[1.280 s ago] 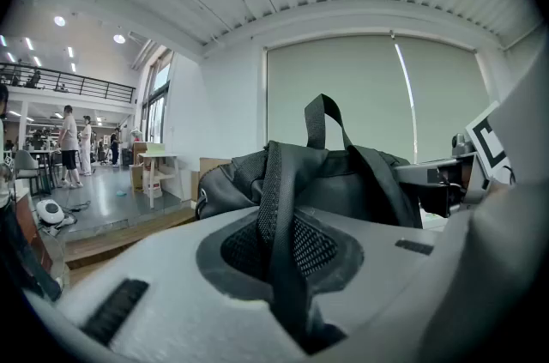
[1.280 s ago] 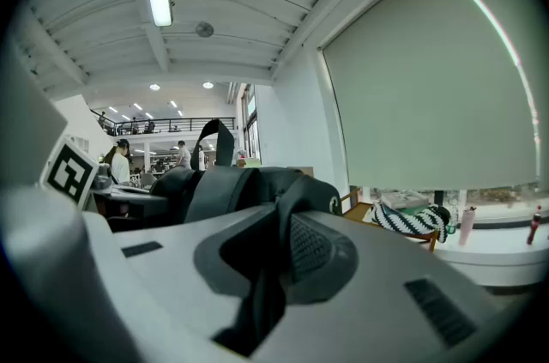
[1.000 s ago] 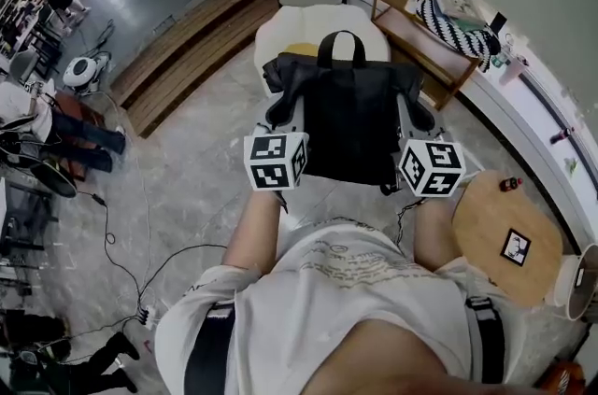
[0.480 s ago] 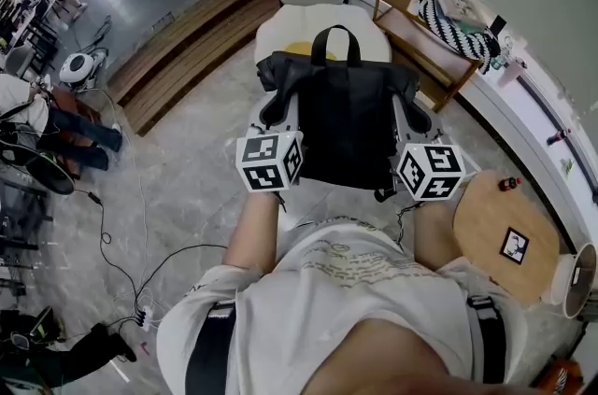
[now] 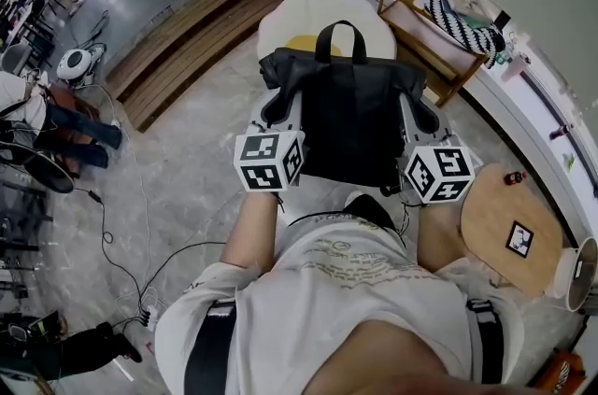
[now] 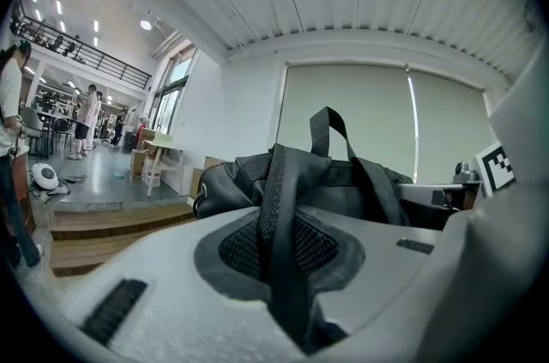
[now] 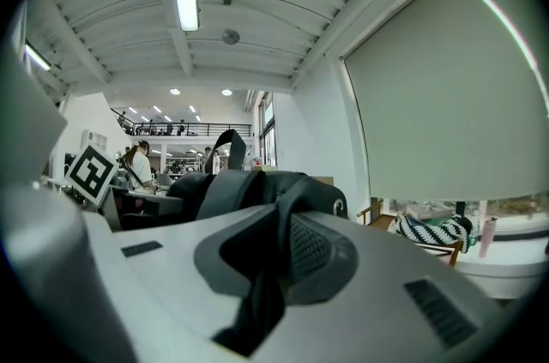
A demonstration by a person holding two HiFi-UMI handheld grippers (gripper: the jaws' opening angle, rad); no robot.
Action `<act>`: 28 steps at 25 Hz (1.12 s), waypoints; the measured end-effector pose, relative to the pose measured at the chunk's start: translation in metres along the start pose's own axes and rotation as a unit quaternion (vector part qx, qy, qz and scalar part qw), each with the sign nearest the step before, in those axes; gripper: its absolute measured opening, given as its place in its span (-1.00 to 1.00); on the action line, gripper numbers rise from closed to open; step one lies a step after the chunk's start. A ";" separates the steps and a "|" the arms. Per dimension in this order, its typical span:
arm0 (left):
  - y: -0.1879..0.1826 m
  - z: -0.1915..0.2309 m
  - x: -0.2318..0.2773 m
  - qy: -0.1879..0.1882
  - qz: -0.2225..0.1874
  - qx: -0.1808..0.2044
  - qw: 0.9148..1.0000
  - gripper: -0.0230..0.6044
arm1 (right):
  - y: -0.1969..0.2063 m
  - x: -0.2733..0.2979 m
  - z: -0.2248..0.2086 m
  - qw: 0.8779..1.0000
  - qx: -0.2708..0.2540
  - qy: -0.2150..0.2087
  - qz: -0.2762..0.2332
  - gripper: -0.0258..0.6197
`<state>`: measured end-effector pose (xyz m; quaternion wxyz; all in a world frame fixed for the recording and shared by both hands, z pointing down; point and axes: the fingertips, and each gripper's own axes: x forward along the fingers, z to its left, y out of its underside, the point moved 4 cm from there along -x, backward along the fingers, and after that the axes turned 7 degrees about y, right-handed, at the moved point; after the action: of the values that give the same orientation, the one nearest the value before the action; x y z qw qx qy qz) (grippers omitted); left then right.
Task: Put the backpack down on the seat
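1. We see the left gripper [image 5: 278, 111] pinched narrow on a black shoulder strap [image 6: 279, 250] of the backpack.
2. The black backpack [image 5: 350, 118] hangs between both grippers, with its top handle [image 5: 339, 38] upright. It sits in front of the cream seat [image 5: 280, 20], and we cannot tell whether it touches the seat.
3. The right gripper [image 5: 418, 115] is clamped narrow on the other strap [image 7: 257, 301].
4. We see a round wooden table [image 5: 505, 225] at far right, near the right gripper.

The backpack [image 5: 350, 127] is cloth with a faint sheen; its strap [image 6: 279, 215] is coarse woven webbing. The table [image 5: 491, 216] is smooth pale wood, the floor [image 5: 187, 178] polished stone.
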<state>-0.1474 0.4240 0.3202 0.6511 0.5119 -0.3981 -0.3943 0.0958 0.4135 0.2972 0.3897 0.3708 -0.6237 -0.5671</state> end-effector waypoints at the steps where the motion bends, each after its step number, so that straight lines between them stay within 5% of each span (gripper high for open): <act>1: -0.001 0.000 0.002 0.003 0.002 0.002 1.000 -0.72 | -0.001 0.001 -0.001 1.000 0.002 0.003 -0.001 -0.79; 15: -0.006 0.020 0.056 0.007 0.015 0.017 1.000 -0.72 | 0.006 0.054 -0.027 1.000 0.018 0.003 -0.005 -0.79; 28: -0.027 0.064 0.156 0.011 0.031 0.024 0.999 -0.72 | 0.003 0.153 -0.068 0.999 0.039 0.007 0.003 -0.79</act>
<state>-0.1512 0.2535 0.3213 0.6548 0.5191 -0.4160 -0.3589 0.0928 0.2473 0.3136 0.3805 0.3878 -0.6439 -0.5387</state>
